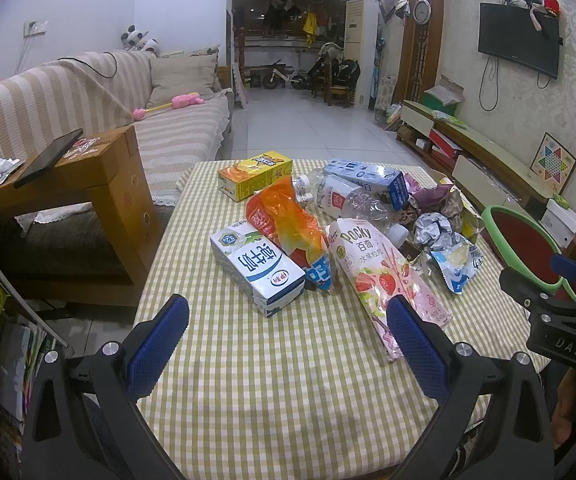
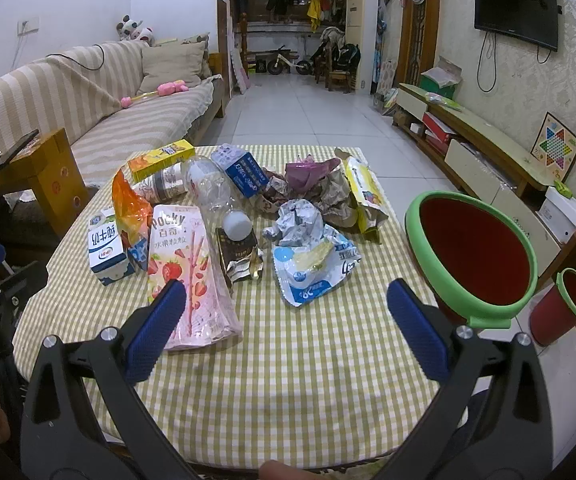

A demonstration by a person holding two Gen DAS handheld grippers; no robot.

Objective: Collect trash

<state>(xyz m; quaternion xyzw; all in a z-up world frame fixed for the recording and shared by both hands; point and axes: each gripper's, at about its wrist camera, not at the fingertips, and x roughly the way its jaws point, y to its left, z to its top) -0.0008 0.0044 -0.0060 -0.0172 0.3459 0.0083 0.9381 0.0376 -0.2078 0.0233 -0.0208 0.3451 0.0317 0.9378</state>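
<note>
Both your grippers hover spread wide over the checked table, holding nothing.

Your left gripper (image 1: pixel 288 344) frames the milk carton (image 1: pixel 258 270) and Pocky pouch (image 1: pixel 383 276) at mid-frame; your right gripper (image 2: pixel 286 332) sits below the trash pile (image 2: pixel 272 204), with the green-rimmed bin (image 2: pixel 467 256) at right of frame, beside the table (image 2: pixel 288 392).

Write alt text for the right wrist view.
An open right gripper hovers over a checked tablecloth strewn with trash: a pink Pocky pouch, a milk carton, crumpled wrappers. A green-rimmed red bin stands beside the table at right.
</note>
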